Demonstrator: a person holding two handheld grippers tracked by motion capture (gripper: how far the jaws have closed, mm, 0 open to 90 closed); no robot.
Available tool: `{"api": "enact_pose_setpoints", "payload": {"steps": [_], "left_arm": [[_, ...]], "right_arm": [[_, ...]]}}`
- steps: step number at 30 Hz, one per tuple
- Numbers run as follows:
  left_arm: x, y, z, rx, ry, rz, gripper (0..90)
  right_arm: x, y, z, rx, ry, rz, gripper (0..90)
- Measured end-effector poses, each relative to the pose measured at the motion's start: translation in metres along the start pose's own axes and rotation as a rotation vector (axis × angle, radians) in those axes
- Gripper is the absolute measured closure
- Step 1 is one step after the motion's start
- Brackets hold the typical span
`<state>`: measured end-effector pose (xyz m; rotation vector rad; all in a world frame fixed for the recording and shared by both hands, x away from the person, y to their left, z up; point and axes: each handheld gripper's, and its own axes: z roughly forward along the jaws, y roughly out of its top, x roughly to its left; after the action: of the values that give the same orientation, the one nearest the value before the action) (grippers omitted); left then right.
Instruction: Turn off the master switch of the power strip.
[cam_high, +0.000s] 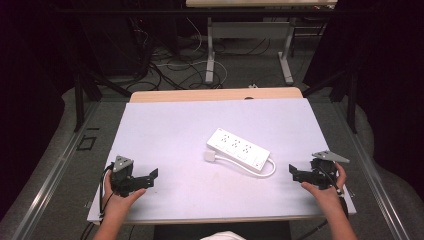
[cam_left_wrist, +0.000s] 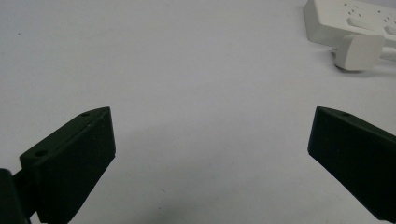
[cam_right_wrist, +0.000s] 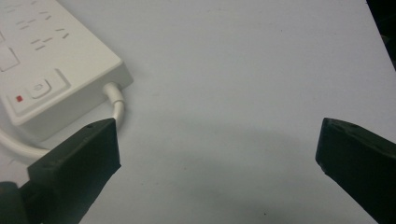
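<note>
Overhead, a pale lavender-white rectangular bench (cam_high: 165, 130) fills the middle of the high view, with dark floor and tangled cables beyond its far edge at twelve o'clock. Just right of the centre lies a white plastic power strip (cam_high: 239, 148) with several rows of sockets, set on a slant so that its far end points to about ten o'clock and its near end to about four o'clock. A white cable (cam_high: 270, 170) leaves that near end, loops along the strip's near side, and ends in a white plug (cam_high: 208, 156) resting on the bench just beside the strip, toward eight o'clock from it.

At about eight o'clock on the bench, the person's left hand holds the left hand-held gripper (cam_high: 150, 176), black with a grey three-cornered plate on top. Its jaws stand wide apart with only bare bench between them, as the left gripper view confirms; there the plug (cam_left_wrist: 359, 50) and a corner of the strip (cam_left_wrist: 336, 18) sit at about one o'clock, well clear of the jaws.

At about four o'clock, the right hand holds the right hand-held gripper (cam_high: 295, 172), also spread wide and holding nothing. Its own view shows the strip's switch end (cam_right_wrist: 51, 70) at ten o'clock, with the cable (cam_right_wrist: 117, 105) curving close by one jaw.
</note>
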<state>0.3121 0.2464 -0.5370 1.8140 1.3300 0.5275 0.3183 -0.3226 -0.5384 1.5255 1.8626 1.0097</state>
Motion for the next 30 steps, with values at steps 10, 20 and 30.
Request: {"api": "enact_pose_setpoints", "payload": {"steps": [10,20,30], "left_arm": [[-0.008,-0.001,-0.007,-0.009,0.004,0.03,0.8],[-0.014,-0.003,-0.01,-0.003,-0.004,0.049,0.8],[-0.012,-0.005,-0.013,-0.012,0.002,0.03,0.8]], "right_arm": [[0.013,0.002,-0.003,-0.006,0.024,-0.055,0.0],[0.027,0.005,-0.003,0.013,0.066,-0.093,7.1],[0.04,0.01,-0.004,0.008,0.085,-0.131,15.7]]}}
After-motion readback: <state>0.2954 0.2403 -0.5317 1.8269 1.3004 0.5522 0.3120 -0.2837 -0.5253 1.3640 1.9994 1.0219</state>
